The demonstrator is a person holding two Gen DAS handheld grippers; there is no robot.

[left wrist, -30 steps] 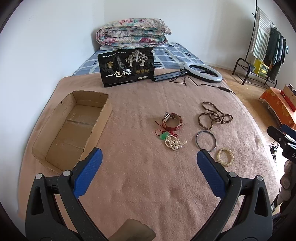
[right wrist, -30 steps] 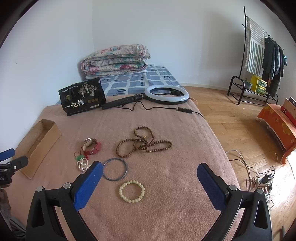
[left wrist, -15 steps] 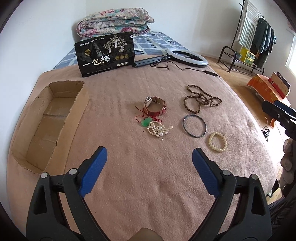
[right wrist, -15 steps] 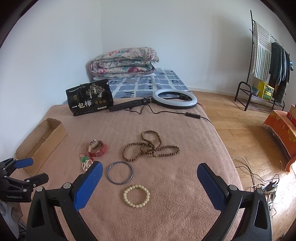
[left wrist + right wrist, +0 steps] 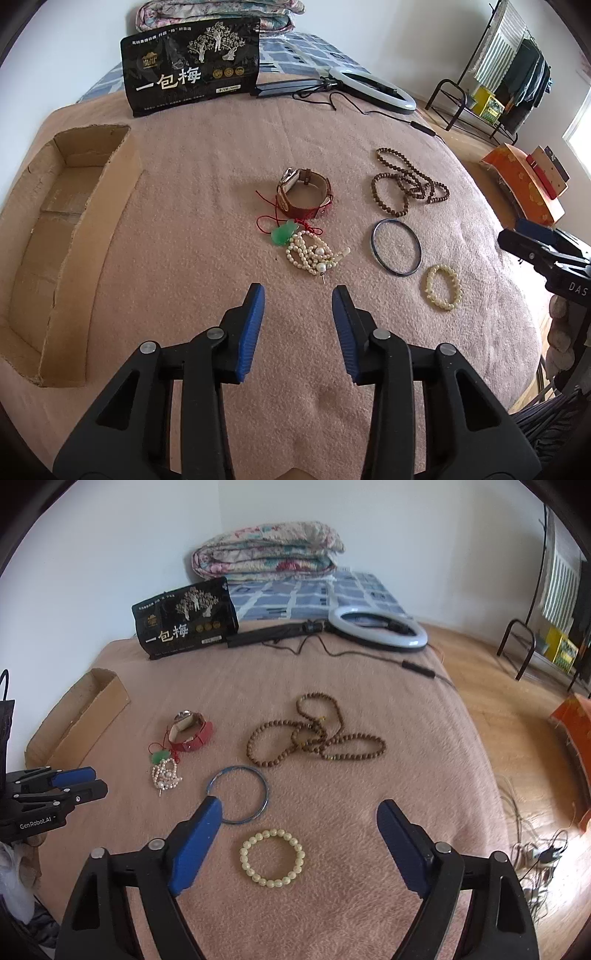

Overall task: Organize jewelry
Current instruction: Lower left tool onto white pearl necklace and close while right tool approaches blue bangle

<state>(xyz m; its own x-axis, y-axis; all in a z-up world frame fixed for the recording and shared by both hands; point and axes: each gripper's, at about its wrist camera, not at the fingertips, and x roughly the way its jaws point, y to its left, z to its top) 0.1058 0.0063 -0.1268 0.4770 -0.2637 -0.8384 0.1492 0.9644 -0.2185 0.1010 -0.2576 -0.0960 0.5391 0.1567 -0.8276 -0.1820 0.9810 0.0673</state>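
Jewelry lies on a pink blanket: a red-strap watch, a pearl strand with a green pendant, brown wooden beads, a blue bangle and a cream bead bracelet. An open cardboard box sits at the left. My left gripper is open and empty, just short of the pearls. My right gripper is open and empty, above the cream bracelet, with the bangle by its left finger.
A black snack bag stands at the far side, with a ring light and its cable beside it. A folded quilt lies behind. The bed's right edge drops to a wooden floor with cables and a clothes rack.
My left gripper has moved forward toward the pearls and its jaws have narrowed. My right gripper has moved forward and down over the cream bracelet and narrowed slightly.
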